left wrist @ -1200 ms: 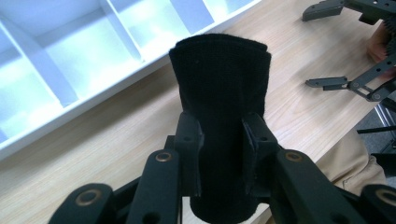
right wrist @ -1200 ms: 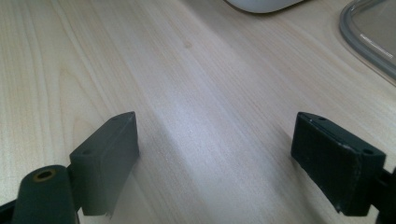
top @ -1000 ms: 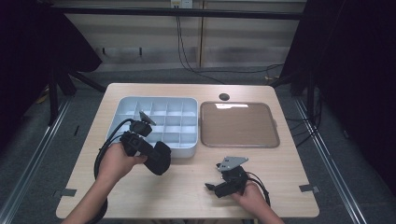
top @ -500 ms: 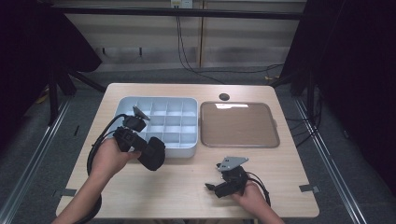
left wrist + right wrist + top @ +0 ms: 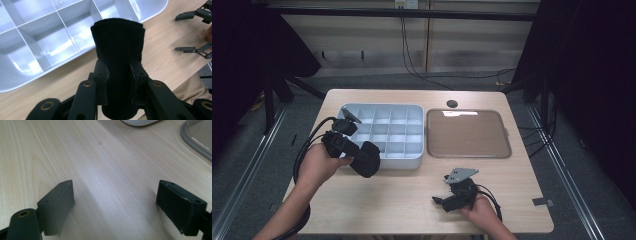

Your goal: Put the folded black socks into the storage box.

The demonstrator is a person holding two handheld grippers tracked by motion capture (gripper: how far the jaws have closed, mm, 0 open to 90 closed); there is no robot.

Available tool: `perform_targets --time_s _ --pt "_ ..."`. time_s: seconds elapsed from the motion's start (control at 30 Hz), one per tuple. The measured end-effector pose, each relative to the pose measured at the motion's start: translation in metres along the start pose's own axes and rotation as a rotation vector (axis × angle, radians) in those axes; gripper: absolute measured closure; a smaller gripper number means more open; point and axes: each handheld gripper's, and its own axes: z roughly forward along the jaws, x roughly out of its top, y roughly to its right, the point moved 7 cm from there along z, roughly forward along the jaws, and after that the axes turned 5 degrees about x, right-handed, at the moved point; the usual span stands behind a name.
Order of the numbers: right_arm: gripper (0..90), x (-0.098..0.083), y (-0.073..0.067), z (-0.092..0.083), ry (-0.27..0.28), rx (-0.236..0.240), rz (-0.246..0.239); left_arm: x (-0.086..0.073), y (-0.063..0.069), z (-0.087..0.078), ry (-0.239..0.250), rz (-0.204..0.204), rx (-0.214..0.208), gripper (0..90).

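Note:
My left gripper (image 5: 356, 151) is shut on a black roll of fabric (image 5: 369, 160), held over the front left corner of the pale divided tray (image 5: 384, 112). In the left gripper view the fabric roll (image 5: 117, 47) stands up between my two pads (image 5: 101, 75), which press its sides, with the tray's compartments (image 5: 37, 47) behind it. My right gripper (image 5: 443, 199) rests low on the table near the front edge, open, with nothing between its fingers. In the right gripper view my right gripper (image 5: 118, 205) spans bare wood.
A shallow brown-tinted clear lid (image 5: 468, 134) lies right of the divided tray. A small dark round hole (image 5: 452, 103) sits in the wooden table (image 5: 402, 200) behind it. Cables trail from both grippers. Dark floor and rails surround the table.
My left hand has carried the black fabric roll to the left and slightly upward, away from the tray's front edge. The right gripper has stayed put.

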Motion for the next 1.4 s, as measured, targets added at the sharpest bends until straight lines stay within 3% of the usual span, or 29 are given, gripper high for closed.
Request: perform_targets --time_s 0.6,0.8,1.4 --pt "14.3 -0.001 0.000 -0.001 -0.002 -0.005 0.004 0.009 -0.013 -0.014 0.036 -0.032 0.011 71.7" --pt "14.3 -0.001 0.000 -0.001 -0.002 -0.005 0.004 0.011 -0.019 -0.017 0.047 -0.052 -0.002 71.6" --pt "14.3 -0.001 0.000 -0.001 -0.002 -0.005 0.003 0.023 -0.040 -0.020 0.073 -0.104 0.029 71.5"
